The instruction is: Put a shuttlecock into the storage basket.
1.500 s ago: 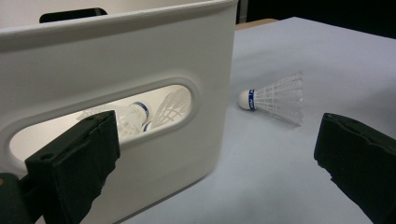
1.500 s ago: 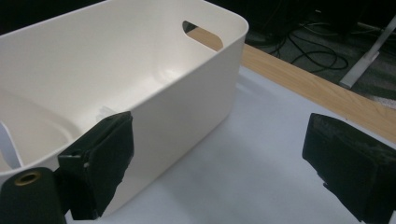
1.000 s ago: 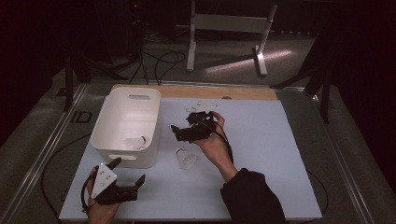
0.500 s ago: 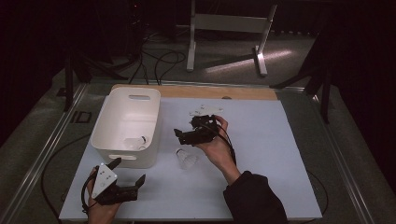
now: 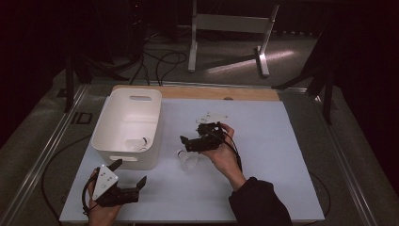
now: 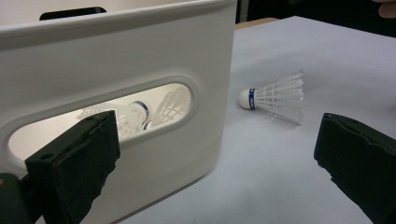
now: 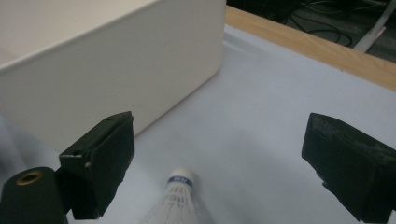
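Since a moment ago, the right claw (image 5: 184, 141) has been lowered, jaws spread, over the white feathered shuttlecock (image 5: 188, 160) just beneath it beside the white plastic bin (image 5: 153, 141), apparently for pickup, while the left claw (image 5: 128, 174), likewise released, is kept idle nearby.

Overall light: dim room around me, black at the upper corners of the high view; only my table (image 5: 282, 141) is lit, pale blue-white.
Light source: a bright patch on the floor (image 5: 244, 66) at upper centre of the high view.
Shadows: soft and faint under the shuttlecock (image 6: 275, 97) right of centre in my left gripper view.
Glare: the white bin (image 6: 140, 56) glows; its handle slot looks washed out.
Focus: my own jaws at the bottom corners are blurred; the shuttlecock (image 7: 180, 200) at the bottom edge of my right gripper view is soft.
Grain: the high view is noisy and low in detail.
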